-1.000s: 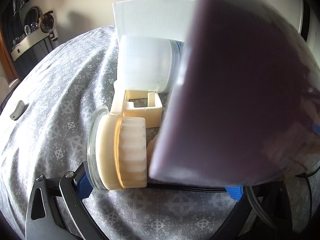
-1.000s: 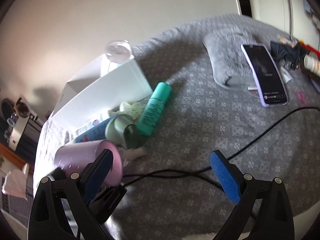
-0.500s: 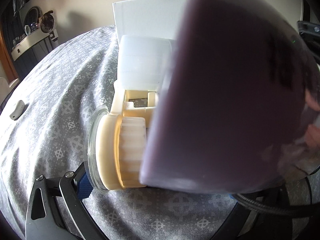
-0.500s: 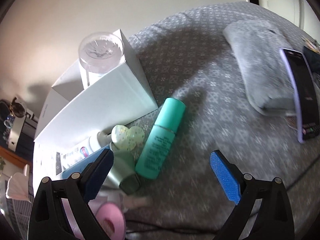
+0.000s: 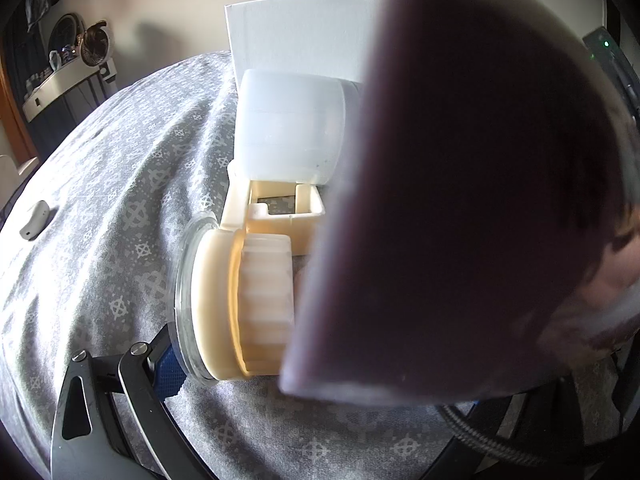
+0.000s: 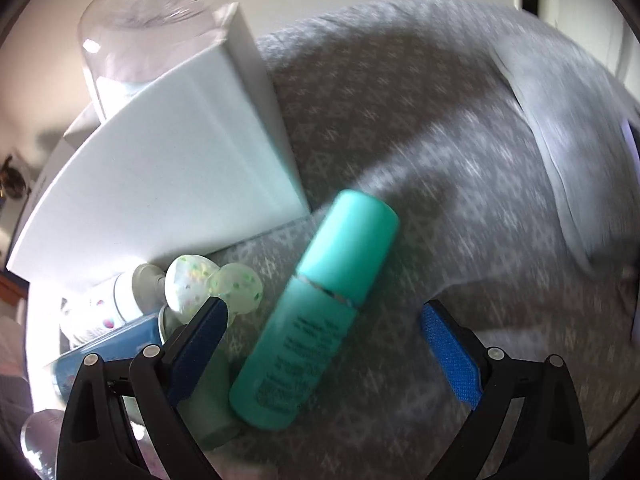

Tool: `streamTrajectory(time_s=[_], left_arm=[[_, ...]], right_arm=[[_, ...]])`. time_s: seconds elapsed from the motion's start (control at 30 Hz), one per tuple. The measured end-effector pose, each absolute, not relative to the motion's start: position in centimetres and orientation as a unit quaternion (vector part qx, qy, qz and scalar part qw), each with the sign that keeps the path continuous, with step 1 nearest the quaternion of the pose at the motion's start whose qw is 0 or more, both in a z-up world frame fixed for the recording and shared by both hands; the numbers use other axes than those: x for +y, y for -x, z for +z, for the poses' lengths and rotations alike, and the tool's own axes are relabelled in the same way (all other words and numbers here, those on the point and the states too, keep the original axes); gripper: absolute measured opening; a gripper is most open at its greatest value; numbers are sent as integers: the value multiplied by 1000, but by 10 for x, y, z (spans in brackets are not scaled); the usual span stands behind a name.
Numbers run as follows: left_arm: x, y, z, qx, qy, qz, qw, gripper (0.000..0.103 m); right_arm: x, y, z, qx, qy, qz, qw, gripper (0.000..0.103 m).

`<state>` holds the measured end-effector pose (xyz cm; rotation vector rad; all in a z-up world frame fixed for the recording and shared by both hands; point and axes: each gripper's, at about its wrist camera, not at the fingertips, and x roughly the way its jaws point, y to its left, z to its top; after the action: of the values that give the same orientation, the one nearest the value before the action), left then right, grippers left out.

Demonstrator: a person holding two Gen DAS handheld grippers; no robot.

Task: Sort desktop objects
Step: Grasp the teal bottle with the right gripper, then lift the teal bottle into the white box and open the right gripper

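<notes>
A teal bottle (image 6: 312,320) lies on the grey patterned cloth (image 6: 420,128), its cap towards the white box (image 6: 168,168). My right gripper (image 6: 322,308) straddles the bottle. Its jaws are closing and the blue pads (image 6: 448,356) stand clear of both sides. In the left wrist view a big pink-purple container (image 5: 460,200) fills the right half, close to the lens. Beside it lies a cream-capped jar (image 5: 248,304). Both sit between the fingers of my left gripper (image 5: 320,376). Its left pad (image 5: 168,368) is at the jar's clear base and the right pad is hidden.
A clear glass (image 6: 152,20) stands upturned in the white box. A speckled green piece (image 6: 212,288), a white tube (image 6: 120,300) and a blue tube (image 6: 120,344) crowd the right gripper's left finger. A grey pouch (image 6: 568,160) lies far right. A black cable (image 5: 480,436) runs under the left gripper.
My right gripper came down and in over the teal bottle, which now lies between its jaws; the phone left view. In the left wrist view the pink-purple container shifted left, hiding more.
</notes>
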<state>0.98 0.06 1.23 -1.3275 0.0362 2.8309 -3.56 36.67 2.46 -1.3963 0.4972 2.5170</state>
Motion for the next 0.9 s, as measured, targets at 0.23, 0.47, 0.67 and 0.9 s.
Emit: streamTrajectory(time_s=[0.23, 0.47, 0.67, 0.9], left_arm=[[-6, -14, 16, 11, 424, 905, 8, 103], [-5, -14, 16, 11, 424, 905, 8, 103], [-4, -14, 16, 11, 424, 905, 8, 103], [-5, -15, 17, 11, 425, 905, 8, 103]], right_arm=[[370, 20, 35, 161, 455, 872, 77, 36], [376, -14, 60, 209, 389, 896, 53, 32], [377, -24, 98, 213, 340, 915, 43, 32], [373, -15, 132, 222, 313, 923, 26, 32]])
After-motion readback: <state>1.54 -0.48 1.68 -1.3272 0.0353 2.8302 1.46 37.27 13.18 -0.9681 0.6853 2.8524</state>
